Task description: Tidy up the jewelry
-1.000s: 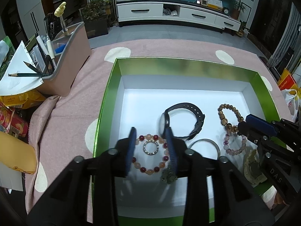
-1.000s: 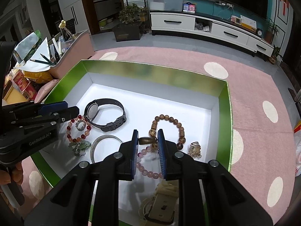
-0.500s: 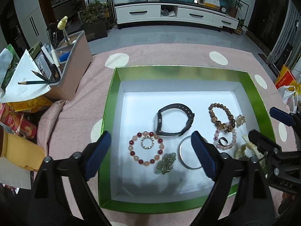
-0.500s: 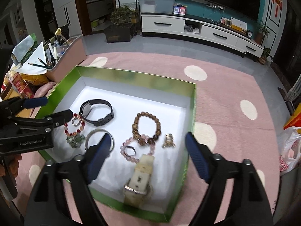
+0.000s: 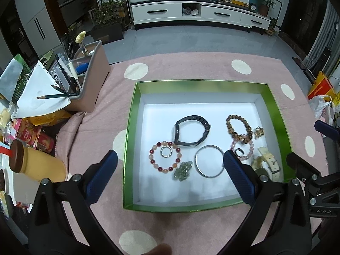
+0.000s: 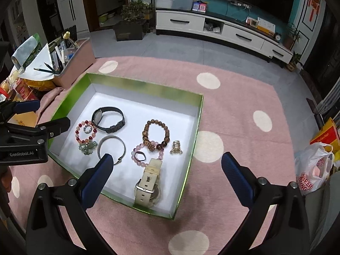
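Pink organiser bin (image 5: 89,80) left of green box (image 5: 129,131).

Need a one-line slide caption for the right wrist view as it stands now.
Right gripper open above the green box of bracelets, black watch and cream watch; left gripper open alongside.

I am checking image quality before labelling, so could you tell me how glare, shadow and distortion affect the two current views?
Left wrist view: the white floor of the green-rimmed cardboard box glows slightly overexposed, soft shadow along its near edge; fisheye bends the rim. Right wrist view: same bright floor, the cream-strapped watch stays sharp, the room's corners fall dark, and the open right tool frames the bottom.
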